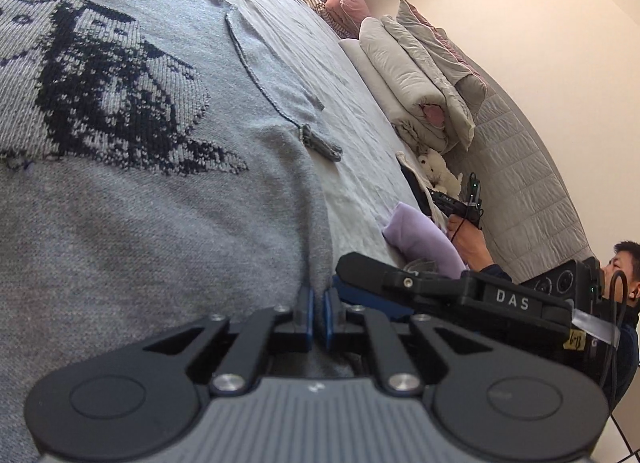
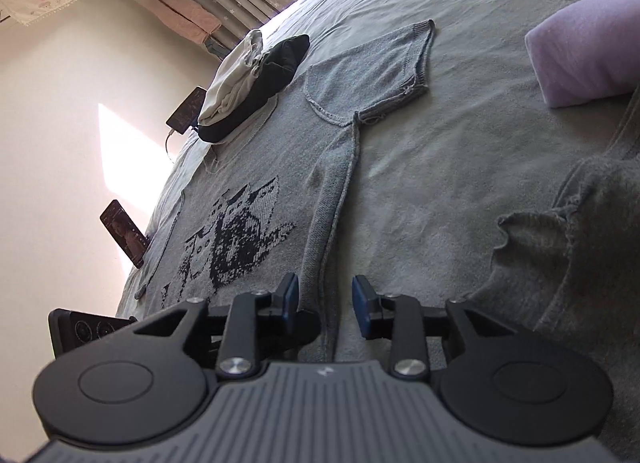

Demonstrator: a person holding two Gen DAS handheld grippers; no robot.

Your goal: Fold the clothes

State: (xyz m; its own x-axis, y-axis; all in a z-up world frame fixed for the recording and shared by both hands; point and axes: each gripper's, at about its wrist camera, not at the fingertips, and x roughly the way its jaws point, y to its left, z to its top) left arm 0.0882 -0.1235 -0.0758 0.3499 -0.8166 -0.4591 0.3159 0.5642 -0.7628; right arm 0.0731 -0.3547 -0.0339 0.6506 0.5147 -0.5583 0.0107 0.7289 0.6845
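The grey knitted sweater (image 1: 160, 203) lies spread flat on the bed (image 2: 460, 191), its dark knitted picture facing up and one short sleeve (image 2: 372, 75) stretched out sideways toward the far end. It looks soft and limp, a loose knit with some weight to it, so it should drape and sag from any point it is lifted by, and its fabric will likely stretch or snag if dragged; the firmer spots to take it by are probably the hem corners, the side seam and the ribbed sleeve edge. The left tongs (image 1: 318, 313) are pressed together on a ridge of the knit near the hem, a fold of fabric pinched between the blue pads. The right tongs (image 2: 325, 309) stand apart with the side seam of the sweater running between them, the pads not pressing on it. Farther out, a lilac folded garment (image 2: 588, 51) rests on the sheet, a dark and pale heap of clothes (image 2: 248, 83) sits by the collar, and folded quilts (image 1: 420, 75) are stacked against the wall.
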